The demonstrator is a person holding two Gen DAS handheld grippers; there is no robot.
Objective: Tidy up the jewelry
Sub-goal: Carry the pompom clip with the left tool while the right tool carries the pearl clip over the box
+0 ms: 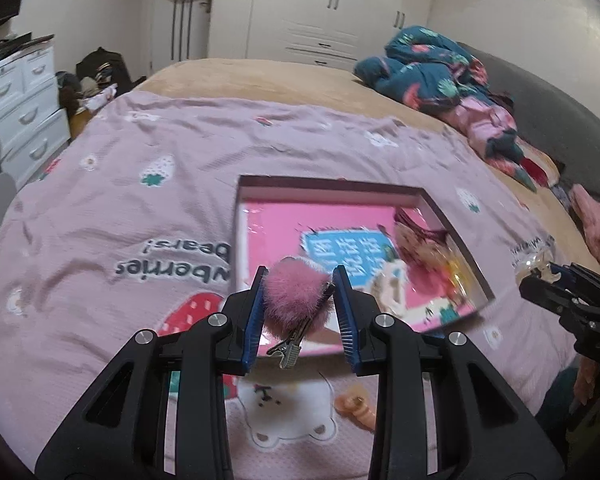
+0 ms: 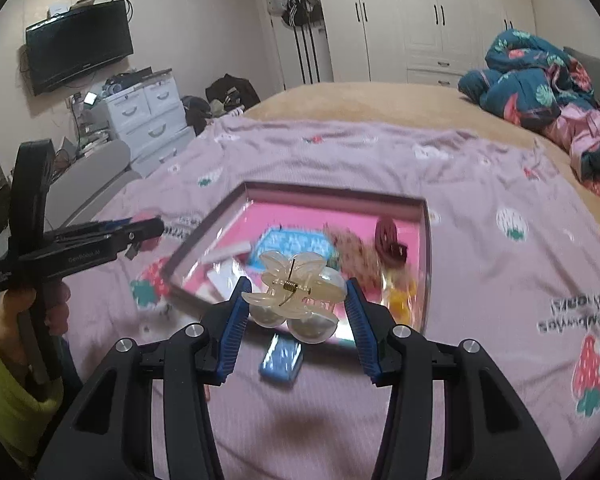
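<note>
My left gripper point(image 1: 299, 294) is shut on a pink pom-pom hair clip point(image 1: 296, 300) with a metal clasp, held above the near edge of the pink tray point(image 1: 252, 188). My right gripper point(image 2: 296, 300) is shut on a translucent cream claw clip point(image 2: 294, 286), held above the tray's near rim point(image 2: 204, 220). The tray holds a blue-labelled card point(image 2: 290, 246), a dark red band point(image 2: 388, 240), a patterned scrunchie point(image 2: 352, 252) and a yellow piece point(image 2: 400, 300). The left gripper also shows in the right wrist view point(image 2: 140, 228), and the right gripper in the left wrist view point(image 1: 540, 276).
The tray lies on a lilac strawberry-print blanket point(image 1: 100, 220) over a bed. An orange clip point(image 1: 356, 408) lies on the blanket near me. A small blue box point(image 2: 281, 359) lies before the tray. Crumpled clothes point(image 1: 440, 76) sit at the far right; white drawers point(image 2: 148, 116) stand at the left.
</note>
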